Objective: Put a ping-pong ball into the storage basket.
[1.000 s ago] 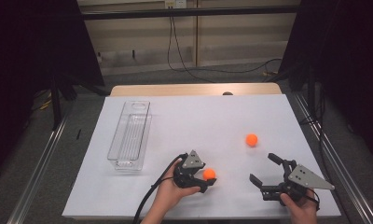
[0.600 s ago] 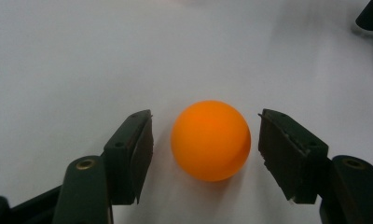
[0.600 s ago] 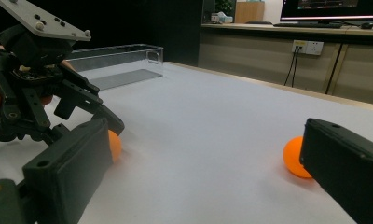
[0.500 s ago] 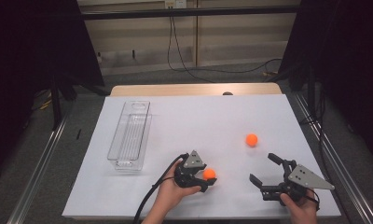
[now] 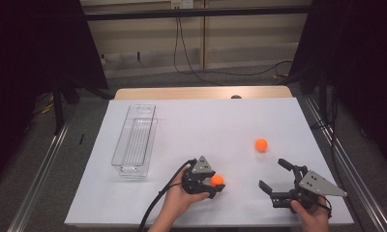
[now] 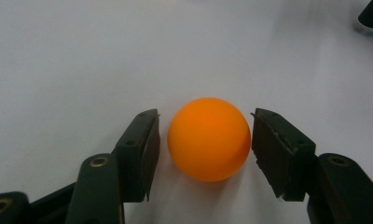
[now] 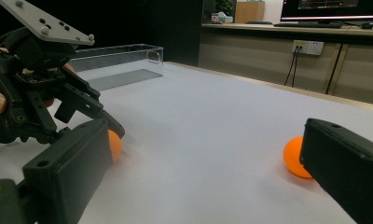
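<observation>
Orange near ball [image 6: 208, 139] sits on the white tabletop [image 5: 201, 125], between the parted jaws of the left hand-held gripper [image 5: 210, 185], a slim gap each side, not yet clamped. Likely slip: jaws closing off-centre would squirt the smooth ball away across the tabletop, or one jaw touching first would roll it. Far ball [image 5: 261, 144] lies beyond and right of the near ball, well apart. Right hand-held gripper [image 5: 277, 178] hangs right of the near ball, jaws wide apart, holding nothing. Clear tray [image 5: 134, 140] stands left of the near ball, looks empty. Hard to make out: whether the left jaw tips touch the tabletop; the right gripper view's own jaw covers part of each ball.
</observation>
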`<state>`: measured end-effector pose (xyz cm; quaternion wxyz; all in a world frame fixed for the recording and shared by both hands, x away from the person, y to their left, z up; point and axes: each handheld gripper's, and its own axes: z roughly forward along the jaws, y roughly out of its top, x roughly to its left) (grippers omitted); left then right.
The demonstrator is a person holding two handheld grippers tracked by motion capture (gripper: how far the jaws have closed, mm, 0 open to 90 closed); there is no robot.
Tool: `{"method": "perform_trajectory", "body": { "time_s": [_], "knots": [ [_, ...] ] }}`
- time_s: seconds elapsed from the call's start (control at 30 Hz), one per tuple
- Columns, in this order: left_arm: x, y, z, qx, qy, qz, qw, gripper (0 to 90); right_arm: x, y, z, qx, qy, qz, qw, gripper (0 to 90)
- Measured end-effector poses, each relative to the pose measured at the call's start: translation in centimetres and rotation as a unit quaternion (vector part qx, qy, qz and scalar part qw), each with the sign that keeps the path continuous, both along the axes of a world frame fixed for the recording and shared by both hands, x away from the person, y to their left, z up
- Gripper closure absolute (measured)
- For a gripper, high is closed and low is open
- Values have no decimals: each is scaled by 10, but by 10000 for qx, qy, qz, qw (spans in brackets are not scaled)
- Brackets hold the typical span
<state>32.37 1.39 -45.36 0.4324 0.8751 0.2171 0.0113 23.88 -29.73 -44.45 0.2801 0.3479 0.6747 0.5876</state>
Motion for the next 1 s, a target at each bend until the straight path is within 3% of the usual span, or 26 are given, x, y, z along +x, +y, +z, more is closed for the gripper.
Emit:
{"method": "perform_trajectory", "body": {
  "time_s": [1.0],
  "knots": [
    [-1,-4,-3,150,47,-50,9999,502,0,0,0,3,-10,3,10000,17]
  ]
}}
